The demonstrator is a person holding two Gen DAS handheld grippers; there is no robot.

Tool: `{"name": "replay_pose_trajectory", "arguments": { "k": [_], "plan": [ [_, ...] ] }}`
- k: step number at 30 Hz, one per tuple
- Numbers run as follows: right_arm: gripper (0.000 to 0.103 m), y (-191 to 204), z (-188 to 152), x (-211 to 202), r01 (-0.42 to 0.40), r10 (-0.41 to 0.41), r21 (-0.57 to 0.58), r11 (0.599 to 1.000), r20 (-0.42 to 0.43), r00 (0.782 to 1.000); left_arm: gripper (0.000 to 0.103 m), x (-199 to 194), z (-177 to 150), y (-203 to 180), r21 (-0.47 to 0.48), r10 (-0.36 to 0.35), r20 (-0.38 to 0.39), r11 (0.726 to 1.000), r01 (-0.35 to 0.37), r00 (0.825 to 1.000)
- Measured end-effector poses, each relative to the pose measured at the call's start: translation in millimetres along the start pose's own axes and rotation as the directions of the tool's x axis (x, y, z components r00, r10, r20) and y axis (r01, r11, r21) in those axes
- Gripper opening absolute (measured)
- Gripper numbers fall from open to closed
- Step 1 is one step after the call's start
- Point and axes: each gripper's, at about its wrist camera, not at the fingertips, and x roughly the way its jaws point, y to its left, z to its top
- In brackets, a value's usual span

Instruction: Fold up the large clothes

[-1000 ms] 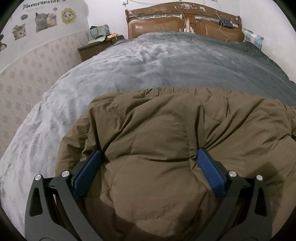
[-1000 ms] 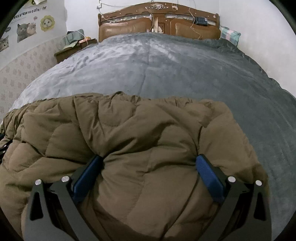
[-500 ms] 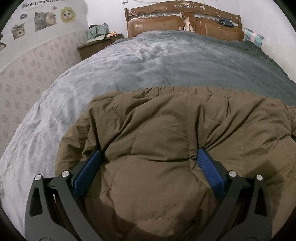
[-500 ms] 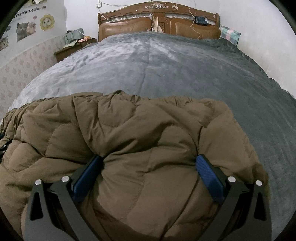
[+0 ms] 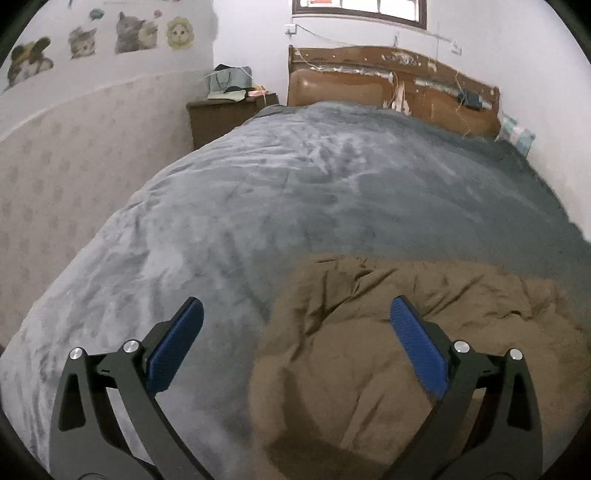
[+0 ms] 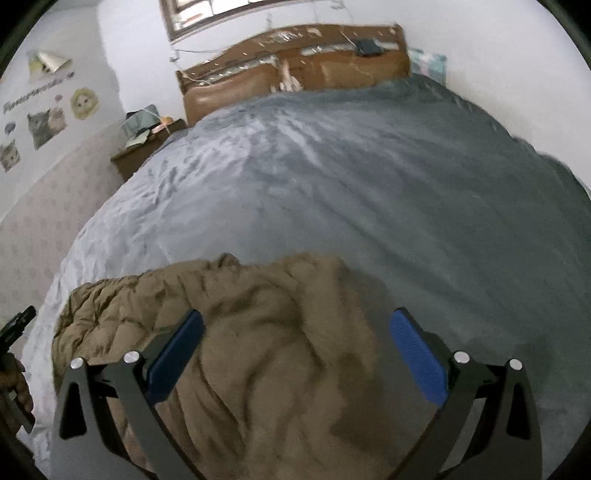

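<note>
- On the grey blanket (image 5: 295,192), at the end farthest from the wooden headboard (image 5: 391,96), a brown quilted jacket (image 5: 369,350) is spread in a rumpled heap.
- The left gripper (image 5: 295,321) is seen with its blue-padded jaws spread wide and nothing is held between them.
- From the left wrist view, the jacket is placed beneath and beyond the right-hand finger, while only blanket is seen under the left-hand finger (image 5: 177,343).
- No contact between the left gripper's pads and the jacket is visible; the fabric is seen apart from them.
- The right gripper (image 6: 295,328) is likewise held wide apart, with no cloth clamped.
- From the right wrist view, the jacket (image 6: 258,350) is found under the left-hand finger (image 6: 177,350) and across the gap, whereas bare blanket (image 6: 369,184) is seen below the right-hand finger.
- The jacket's far edge is turned toward the headboard (image 6: 295,70), and a broad stretch of blanket is left between the two.
- A nightstand (image 5: 229,118) cluttered with small things is set just beside the headboard, on the side of the wall bearing cat stickers (image 5: 136,33).
- A patterned pillow (image 5: 517,133) is tucked at the headboard's other end.
- Both views are somewhat blurred, so the jacket's seams cannot be made out finely.
</note>
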Motion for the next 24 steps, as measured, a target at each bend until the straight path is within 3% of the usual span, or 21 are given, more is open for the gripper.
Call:
{"name": "replay_pose_trajectory", "arguments": {
  "k": [4, 9, 12, 17, 20, 24],
  "plan": [
    [0.101, -28.5, -31.0, -9.7, -0.016, 0.008, -0.081, 0.997, -0.094, 0.996, 0.1, -14.9, -19.2, 10.4, 0.088, 0.026, -0.04, 0.996, -0.022, 0.999],
    [0.101, -64.7, -45.7, 15.9, -0.064, 0.079, 0.096, 0.993, -0.162, 0.984, 0.1, 16.7, -45.0, 23.6, -0.013, -0.059, -0.192, 0.998, 0.058, 0.98],
    [0.101, -61.7, -51.4, 34.1, -0.104, 0.122, 0.101, 0.99, -0.194, 0.973, 0.1, 29.6, -58.2, 27.9, -0.037, -0.077, -0.228, 0.997, 0.071, 0.971],
    [0.101, -42.2, -63.0, 68.1, -0.147, 0.14, -0.005, 0.989, -0.277, 0.951, 0.1, 59.4, -71.9, 28.2, -0.092, -0.185, -0.312, 0.982, 0.164, 0.932],
    [0.101, -43.8, -66.5, 85.9, -0.193, 0.198, 0.048, 0.98, -0.306, 0.931, 0.1, 86.5, -85.2, 27.8, -0.149, -0.259, -0.377, 0.965, 0.218, 0.889],
    [0.101, -48.0, -72.7, 102.9, -0.252, 0.29, 0.156, 0.955, -0.329, 0.899, 0.1, 109.0, -92.6, 29.6, -0.205, -0.32, -0.389, 0.944, 0.257, 0.864]
  ]
}}
